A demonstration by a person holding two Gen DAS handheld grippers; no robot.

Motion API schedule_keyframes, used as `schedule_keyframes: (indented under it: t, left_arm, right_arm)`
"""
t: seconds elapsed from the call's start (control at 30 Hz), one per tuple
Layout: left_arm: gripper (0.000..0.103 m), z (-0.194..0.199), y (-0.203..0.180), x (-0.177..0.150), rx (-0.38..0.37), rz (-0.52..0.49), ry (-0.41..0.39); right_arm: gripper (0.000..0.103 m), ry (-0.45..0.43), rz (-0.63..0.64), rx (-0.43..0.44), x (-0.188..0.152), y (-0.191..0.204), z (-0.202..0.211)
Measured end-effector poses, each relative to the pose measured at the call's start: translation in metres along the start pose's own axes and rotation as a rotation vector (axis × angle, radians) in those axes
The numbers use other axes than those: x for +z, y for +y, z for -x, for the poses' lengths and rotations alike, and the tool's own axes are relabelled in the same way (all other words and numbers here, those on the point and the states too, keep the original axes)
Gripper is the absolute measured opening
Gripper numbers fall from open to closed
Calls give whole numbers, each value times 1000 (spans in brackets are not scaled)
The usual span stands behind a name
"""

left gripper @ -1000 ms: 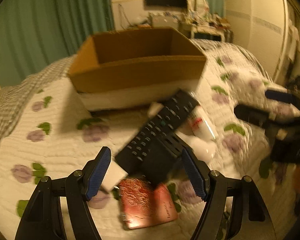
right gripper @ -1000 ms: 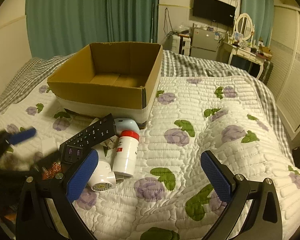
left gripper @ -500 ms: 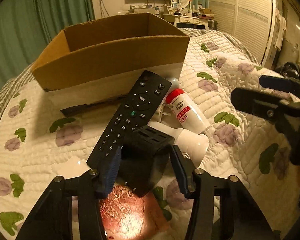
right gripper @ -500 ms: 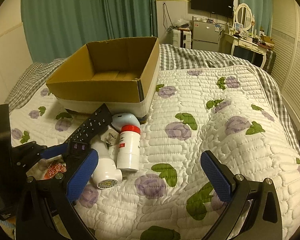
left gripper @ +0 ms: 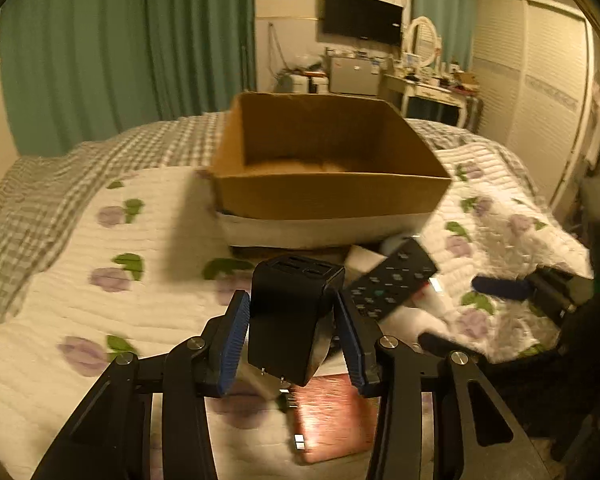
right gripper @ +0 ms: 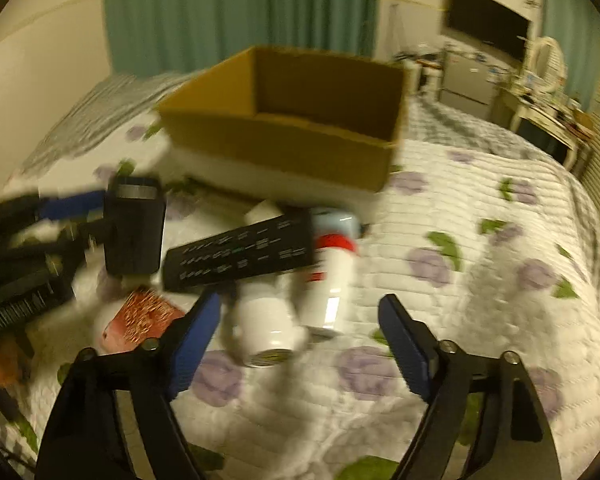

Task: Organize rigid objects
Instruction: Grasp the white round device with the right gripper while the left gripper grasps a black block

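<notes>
My left gripper (left gripper: 292, 334) is shut on a black power adapter (left gripper: 290, 316) and holds it above the quilt, in front of the open cardboard box (left gripper: 324, 196). The adapter also shows in the right wrist view (right gripper: 134, 226). My right gripper (right gripper: 300, 340) is open and empty, just before a white bottle (right gripper: 266, 326) and a white bottle with a red cap (right gripper: 332, 280). A black remote (right gripper: 240, 258) lies across them; it also shows in the left wrist view (left gripper: 392, 282). A red packet (left gripper: 332, 416) lies under the left gripper.
The box (right gripper: 292, 132) stands on a white floral quilt (right gripper: 480, 280) on a bed. A light blue object (right gripper: 338, 222) lies by the box. Green curtains, a TV and a dressing table stand behind the bed.
My left gripper has closed on the black adapter and lifted it off the pile. My right gripper has moved in closer to the bottles.
</notes>
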State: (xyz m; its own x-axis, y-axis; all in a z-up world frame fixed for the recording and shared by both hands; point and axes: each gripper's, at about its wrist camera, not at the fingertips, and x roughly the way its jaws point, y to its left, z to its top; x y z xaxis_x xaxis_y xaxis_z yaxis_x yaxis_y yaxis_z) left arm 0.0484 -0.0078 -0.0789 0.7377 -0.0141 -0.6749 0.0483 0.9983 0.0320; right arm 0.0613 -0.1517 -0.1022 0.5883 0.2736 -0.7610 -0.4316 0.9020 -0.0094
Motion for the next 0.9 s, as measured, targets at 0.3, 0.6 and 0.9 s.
schedule_keyframes:
  t: [0.3, 0.6, 0.9]
  left_arm:
    - [44, -4, 8, -2, 2, 18, 14]
    - [43, 17, -1, 2, 17, 4, -24]
    - [43, 49, -11, 37, 2, 3, -82]
  right_arm:
    - [54, 194, 70, 20, 3, 26, -68]
    - [43, 132, 30, 7, 1, 18, -39]
    - [41, -47, 18, -10, 25, 2, 46]
